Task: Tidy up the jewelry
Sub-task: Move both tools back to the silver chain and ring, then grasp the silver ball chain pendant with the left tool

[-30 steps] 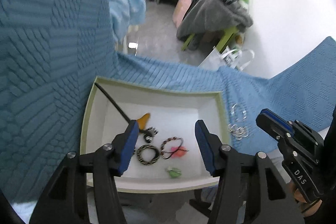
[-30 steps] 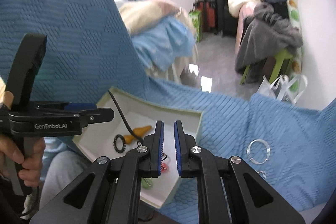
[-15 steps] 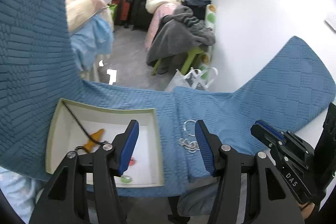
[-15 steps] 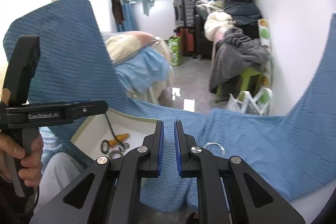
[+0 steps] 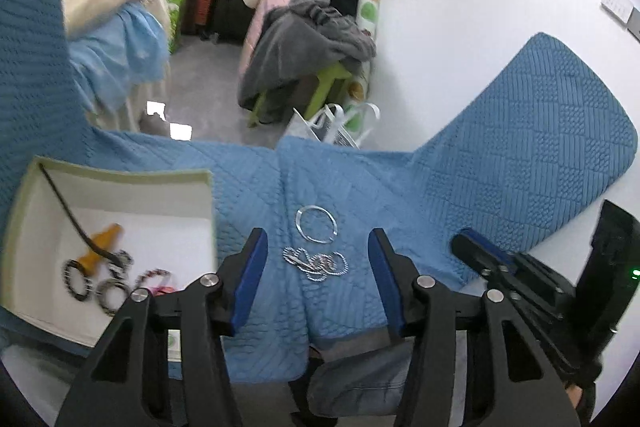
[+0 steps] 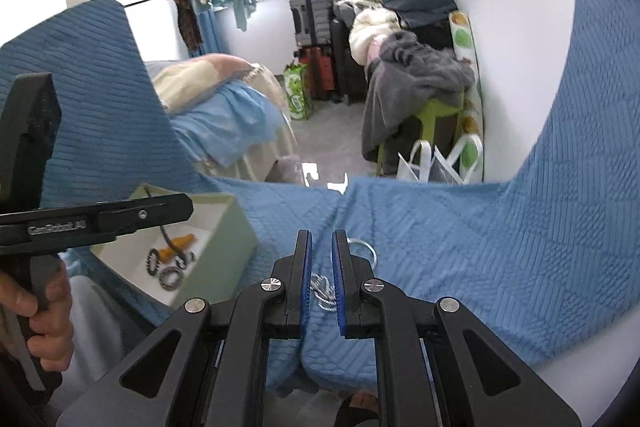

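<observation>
Silver chain (image 5: 316, 263) on blue quilted cover (image 5: 500, 187); white-lined pale-green tray (image 5: 120, 175).

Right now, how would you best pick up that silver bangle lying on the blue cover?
Probably by its rim: the silver bangle lies flat on the blue cover, so come from above, one finger inside the ring and one outside. The far arc looks best, since the silver chain lies close beside the near edge.

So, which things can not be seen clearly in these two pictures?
- Tray: in the left wrist view its near corner is hidden behind the left gripper; the bracelets inside are blurred.
- Silver chain: in the right wrist view only a strip shows between the right gripper fingers.
- Silver ring: right wrist view, mostly covered by a finger.
- Person's hand: cut by the left edge.
</observation>
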### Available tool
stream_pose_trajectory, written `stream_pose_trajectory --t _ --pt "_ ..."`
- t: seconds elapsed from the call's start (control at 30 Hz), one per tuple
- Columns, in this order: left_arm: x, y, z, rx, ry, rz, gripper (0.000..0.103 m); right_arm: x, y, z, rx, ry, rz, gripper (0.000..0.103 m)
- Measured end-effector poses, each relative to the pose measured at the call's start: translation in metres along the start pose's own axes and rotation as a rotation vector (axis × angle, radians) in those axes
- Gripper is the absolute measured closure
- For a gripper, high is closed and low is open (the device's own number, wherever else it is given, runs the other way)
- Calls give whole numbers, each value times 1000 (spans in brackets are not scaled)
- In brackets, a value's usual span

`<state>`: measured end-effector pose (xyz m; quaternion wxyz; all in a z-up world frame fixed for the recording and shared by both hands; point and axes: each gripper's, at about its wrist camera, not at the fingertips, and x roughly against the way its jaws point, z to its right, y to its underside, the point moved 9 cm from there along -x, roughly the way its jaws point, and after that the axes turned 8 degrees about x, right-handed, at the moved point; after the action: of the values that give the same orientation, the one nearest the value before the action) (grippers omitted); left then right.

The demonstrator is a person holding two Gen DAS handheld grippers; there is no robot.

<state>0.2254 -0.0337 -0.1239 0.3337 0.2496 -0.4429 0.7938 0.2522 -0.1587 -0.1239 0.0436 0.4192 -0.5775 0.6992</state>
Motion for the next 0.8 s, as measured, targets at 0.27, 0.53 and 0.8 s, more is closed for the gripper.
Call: stream_pose_trajectory --t 0.27,0.53,0.8 --pt "-49 31 7 28 23 -63 52 -35 37 31 -47 -6 -27 94" --pt "-94 46 -1 59 -9 -125 55 -62 50 43 -61 -50 -61 94" --pt "-126 57 -11 81 -59 -183 59 -75 62 60 -105 -59 -100 94"
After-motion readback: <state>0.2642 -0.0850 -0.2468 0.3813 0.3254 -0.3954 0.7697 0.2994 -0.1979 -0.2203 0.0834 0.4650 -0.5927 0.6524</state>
